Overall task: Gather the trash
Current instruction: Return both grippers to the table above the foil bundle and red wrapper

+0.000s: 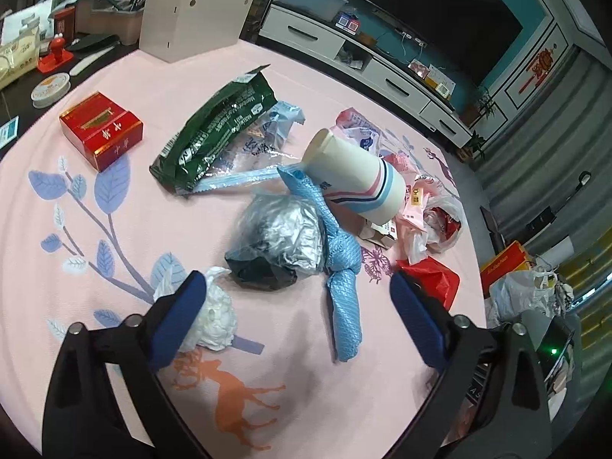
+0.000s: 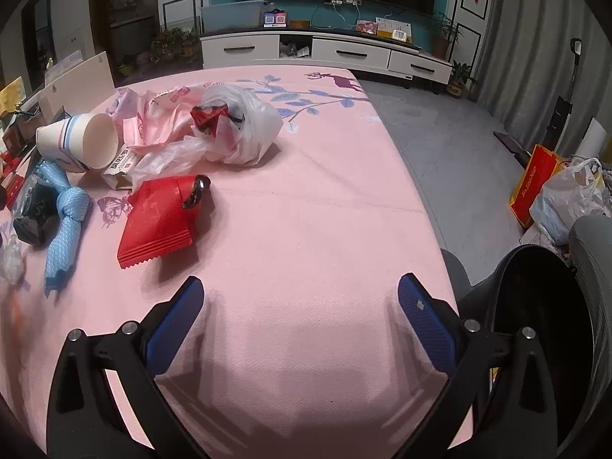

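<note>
1. Left gripper (image 1: 296, 290): jaws spread wide with nothing gripped, low in the left wrist view, above the pink desk (image 1: 114, 229).
2. Between and just beyond its fingers lie a knotted blue wrapper (image 1: 342, 267) and a crumpled silver-and-black bag (image 1: 279, 237); a white tissue wad (image 1: 216, 317) sits beside the left finger.
3. Frame centre: a paper cup (image 1: 355, 176) on its side, resting on pink wrappers; a green snack bag (image 1: 222, 130) to its left; a red box (image 1: 101, 128) at upper left.
4. Right gripper (image 2: 300, 290): jaws wide and empty over bare cloth, low in the right wrist view.
5. A red packet (image 2: 157, 222) lies at left of centre, well apart from the fingers; a white plastic bag (image 2: 244, 130) lies above it.
</note>
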Tool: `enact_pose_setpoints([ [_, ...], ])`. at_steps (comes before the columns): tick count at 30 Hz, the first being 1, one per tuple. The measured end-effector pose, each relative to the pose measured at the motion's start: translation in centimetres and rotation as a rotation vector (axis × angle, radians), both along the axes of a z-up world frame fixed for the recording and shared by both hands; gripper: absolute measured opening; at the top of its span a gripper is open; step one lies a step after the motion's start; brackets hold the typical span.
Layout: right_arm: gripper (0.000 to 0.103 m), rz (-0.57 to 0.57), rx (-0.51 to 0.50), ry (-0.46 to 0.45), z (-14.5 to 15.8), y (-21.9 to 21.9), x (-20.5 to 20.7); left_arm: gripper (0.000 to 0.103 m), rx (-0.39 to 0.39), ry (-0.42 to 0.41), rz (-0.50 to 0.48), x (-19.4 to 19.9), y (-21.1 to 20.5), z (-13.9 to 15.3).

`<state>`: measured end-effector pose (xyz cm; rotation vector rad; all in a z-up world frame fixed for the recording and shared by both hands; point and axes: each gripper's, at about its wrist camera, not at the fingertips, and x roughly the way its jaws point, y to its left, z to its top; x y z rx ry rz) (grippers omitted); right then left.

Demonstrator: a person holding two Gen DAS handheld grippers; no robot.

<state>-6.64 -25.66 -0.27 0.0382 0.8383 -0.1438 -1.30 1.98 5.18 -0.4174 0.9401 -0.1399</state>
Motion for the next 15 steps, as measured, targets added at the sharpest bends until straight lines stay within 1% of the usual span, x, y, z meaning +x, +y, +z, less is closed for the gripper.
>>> enact_pose_setpoints([
  [7,0.099,-0.013,-0.007,-0.016,0.2,-0.1,-0.4,0.078,-0.02,0.053,-0.01,0.7,-0.1,-1.1],
  [15,0.099,-0.014,-0.027,-0.062,1.0,0.0,-0.9,0.077,-0.009,0.043,0.021,0.5,0.8,-0.8],
])
